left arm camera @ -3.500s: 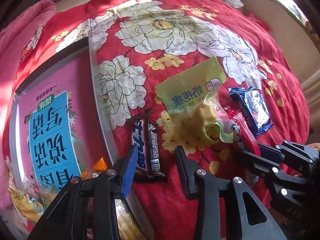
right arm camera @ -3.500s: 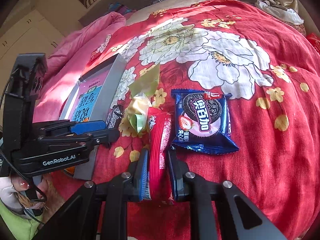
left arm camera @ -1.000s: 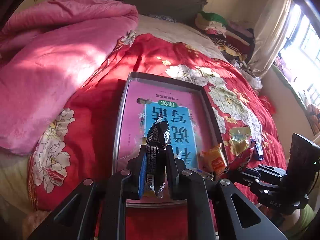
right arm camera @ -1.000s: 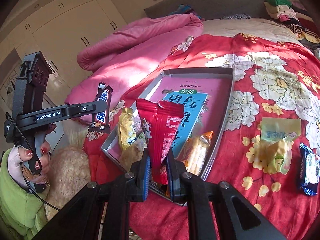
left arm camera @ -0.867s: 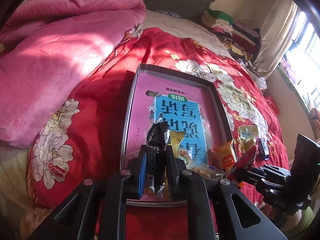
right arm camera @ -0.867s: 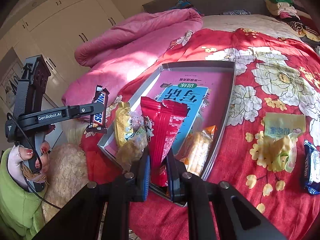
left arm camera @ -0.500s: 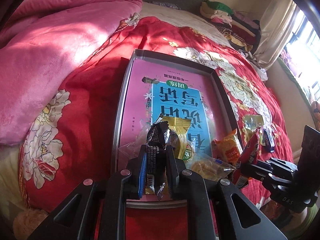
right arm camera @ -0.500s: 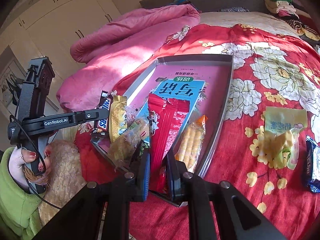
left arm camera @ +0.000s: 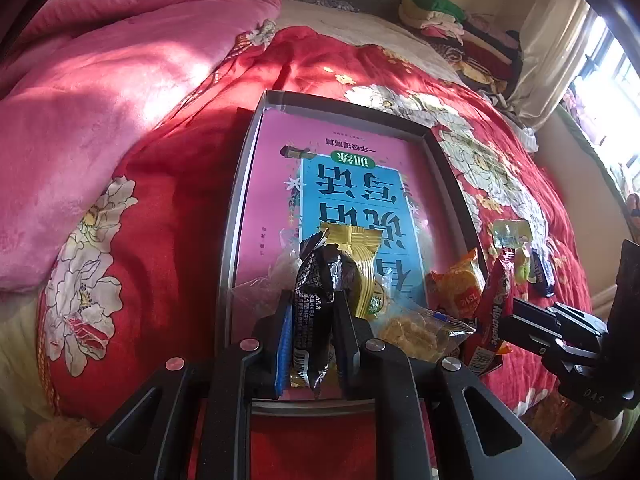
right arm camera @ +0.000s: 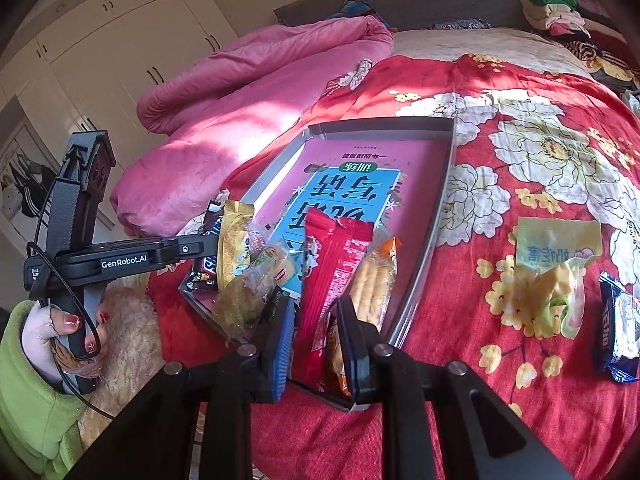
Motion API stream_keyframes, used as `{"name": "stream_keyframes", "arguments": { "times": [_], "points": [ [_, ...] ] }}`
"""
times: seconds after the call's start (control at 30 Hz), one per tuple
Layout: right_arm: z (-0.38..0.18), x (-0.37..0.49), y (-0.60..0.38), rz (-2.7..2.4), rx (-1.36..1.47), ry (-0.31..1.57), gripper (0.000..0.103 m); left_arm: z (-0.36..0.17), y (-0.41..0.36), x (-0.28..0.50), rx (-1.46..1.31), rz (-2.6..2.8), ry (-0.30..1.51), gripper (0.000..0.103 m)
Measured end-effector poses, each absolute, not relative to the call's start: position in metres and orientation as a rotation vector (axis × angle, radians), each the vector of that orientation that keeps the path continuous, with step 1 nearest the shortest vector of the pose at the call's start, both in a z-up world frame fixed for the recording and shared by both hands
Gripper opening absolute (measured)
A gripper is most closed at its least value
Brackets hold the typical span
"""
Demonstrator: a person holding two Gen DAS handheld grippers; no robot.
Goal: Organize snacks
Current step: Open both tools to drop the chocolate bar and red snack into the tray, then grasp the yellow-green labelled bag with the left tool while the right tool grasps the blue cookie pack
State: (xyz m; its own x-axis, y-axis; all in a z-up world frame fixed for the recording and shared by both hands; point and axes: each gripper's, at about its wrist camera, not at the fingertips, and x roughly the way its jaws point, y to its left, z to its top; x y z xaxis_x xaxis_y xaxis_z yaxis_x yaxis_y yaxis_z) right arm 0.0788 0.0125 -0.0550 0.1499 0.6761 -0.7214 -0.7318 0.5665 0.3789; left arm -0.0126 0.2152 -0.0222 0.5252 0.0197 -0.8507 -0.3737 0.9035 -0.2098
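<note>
My right claw (right arm camera: 314,344), jaws just easing apart, loosely brackets the light, crinkly red packet (right arm camera: 328,280), seemingly best pinched mid-length.

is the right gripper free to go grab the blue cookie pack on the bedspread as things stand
Probably not yet. The right gripper, jaws just opening, has the red packet between them over the tray. The blue cookie pack lies uncovered on the bedspread to its right, so the way looks free once the packet drops.
</note>
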Motion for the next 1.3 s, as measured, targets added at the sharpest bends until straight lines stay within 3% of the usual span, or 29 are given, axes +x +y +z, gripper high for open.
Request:
{"name": "stream_keyframes", "arguments": {
  "times": [0.2,0.33,0.43,0.67,0.77,1.3],
  "points": [
    [-0.05,0.079,0.009,1.0,-0.058,0.981,0.027,-0.019,0.212,-0.012,-0.386,0.242,0.983,0.026],
    [-0.047,0.08,0.005,0.987,-0.054,0.966,0.029,-0.013,0.211,-0.012,-0.379,0.243,0.958,0.048],
    [-0.045,0.082,0.002,0.975,-0.049,0.957,0.036,-0.008,0.209,-0.013,-0.372,0.233,0.937,0.05],
    [-0.038,0.087,-0.013,0.939,-0.034,0.926,0.038,0.008,0.202,-0.013,-0.359,0.214,0.876,0.059],
    [-0.034,0.09,-0.022,0.919,-0.025,0.909,0.041,0.016,0.199,-0.014,-0.353,0.212,0.841,0.069],
    [0.001,0.104,-0.098,0.733,-0.04,0.749,0.053,0.043,0.138,0.011,-0.325,0.075,0.806,0.071]
  ]
}}
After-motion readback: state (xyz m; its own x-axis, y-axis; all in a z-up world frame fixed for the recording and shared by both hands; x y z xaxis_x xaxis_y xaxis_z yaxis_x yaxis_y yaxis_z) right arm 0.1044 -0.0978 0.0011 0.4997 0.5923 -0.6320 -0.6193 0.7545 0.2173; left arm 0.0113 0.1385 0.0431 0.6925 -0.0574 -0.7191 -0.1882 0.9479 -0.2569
